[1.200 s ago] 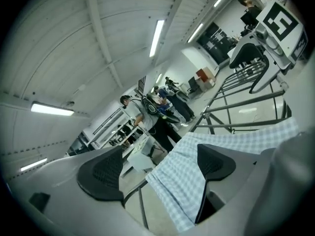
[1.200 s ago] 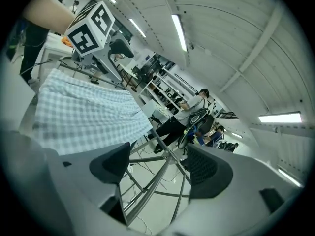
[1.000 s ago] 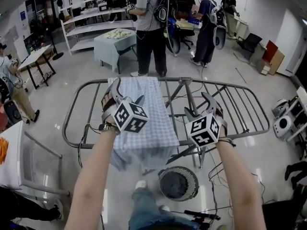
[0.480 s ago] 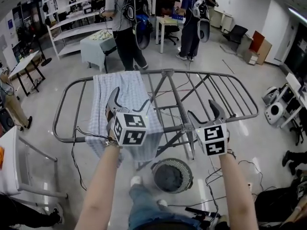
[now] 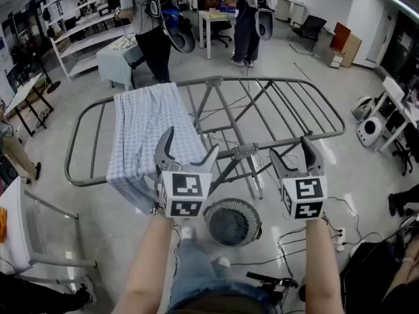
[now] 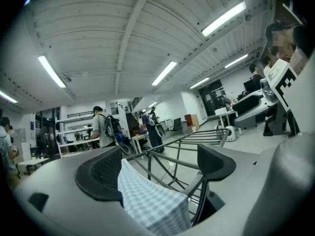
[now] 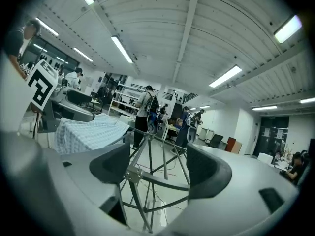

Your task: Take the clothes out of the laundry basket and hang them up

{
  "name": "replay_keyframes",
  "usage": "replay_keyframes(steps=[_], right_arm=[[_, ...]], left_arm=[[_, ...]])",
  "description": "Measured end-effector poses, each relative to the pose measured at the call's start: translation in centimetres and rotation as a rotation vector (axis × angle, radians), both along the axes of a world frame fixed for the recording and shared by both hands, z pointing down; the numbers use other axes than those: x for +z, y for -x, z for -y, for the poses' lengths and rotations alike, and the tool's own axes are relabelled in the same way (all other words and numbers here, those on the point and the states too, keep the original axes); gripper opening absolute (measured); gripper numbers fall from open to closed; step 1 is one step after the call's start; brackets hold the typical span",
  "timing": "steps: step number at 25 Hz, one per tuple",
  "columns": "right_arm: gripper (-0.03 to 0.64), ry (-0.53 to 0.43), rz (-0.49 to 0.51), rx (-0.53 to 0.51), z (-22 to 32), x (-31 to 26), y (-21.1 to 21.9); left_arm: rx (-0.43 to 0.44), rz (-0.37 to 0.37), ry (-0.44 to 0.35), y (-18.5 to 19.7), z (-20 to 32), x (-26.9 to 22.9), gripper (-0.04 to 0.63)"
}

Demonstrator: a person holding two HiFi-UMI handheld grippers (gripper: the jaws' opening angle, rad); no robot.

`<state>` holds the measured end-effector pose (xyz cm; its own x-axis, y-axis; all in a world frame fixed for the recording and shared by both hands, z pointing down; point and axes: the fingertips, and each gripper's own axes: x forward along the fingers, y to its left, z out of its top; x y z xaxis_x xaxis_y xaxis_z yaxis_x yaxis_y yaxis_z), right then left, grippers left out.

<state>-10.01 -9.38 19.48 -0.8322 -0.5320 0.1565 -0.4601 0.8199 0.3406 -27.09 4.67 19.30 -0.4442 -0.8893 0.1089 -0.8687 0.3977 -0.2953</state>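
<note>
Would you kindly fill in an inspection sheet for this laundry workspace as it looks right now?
Surface: glossy pale floor.
Job's things: checked cloth draped over drying rack, left part; round laundry basket on floor beneath, dark contents.
Clutter: white device at right.
Grippers: left claw and right claw open, holding nothing.
Cables: loose leads on floor right of basket.
Surroundings: people with backpacks, shelving beyond rack.

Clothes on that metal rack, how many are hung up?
1: a blue checked cloth draped over the left part of the drying rack. The round basket on the floor beneath holds something dark that I cannot make out.
</note>
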Motion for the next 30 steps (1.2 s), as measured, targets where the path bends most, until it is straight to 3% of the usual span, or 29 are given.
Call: replay_keyframes(steps=[8,13,19,26,30], right_arm=[[0.347,0.152,-0.045,0.135,0.1,7.8,-5.5],[0.347,0.247,-0.069,0.245,0.2,12.4,-8.8],[0.347,0.406,-0.128,0.393,-1.0,19.0,-11.8],[0.320,0.558,-0.149,0.542,-3.9,25.8,-14.2],[0.304,0.622,-0.150,0.607,-5.1,28.9,-15.0]], left_arm=[[0.185,-0.071,0.063,-4.9,1.7,6.4,0.468],[0.255,-0.130,0.166,-6.2,3.5,11.1,0.458],[0.370,-0.251,0.314,-8.3,5.4,17.5,0.449],[0.553,-0.255,0.510,-12.3,6.2,25.9,0.438],[0.602,-0.260,0.603,-13.0,6.1,29.9,0.422]])
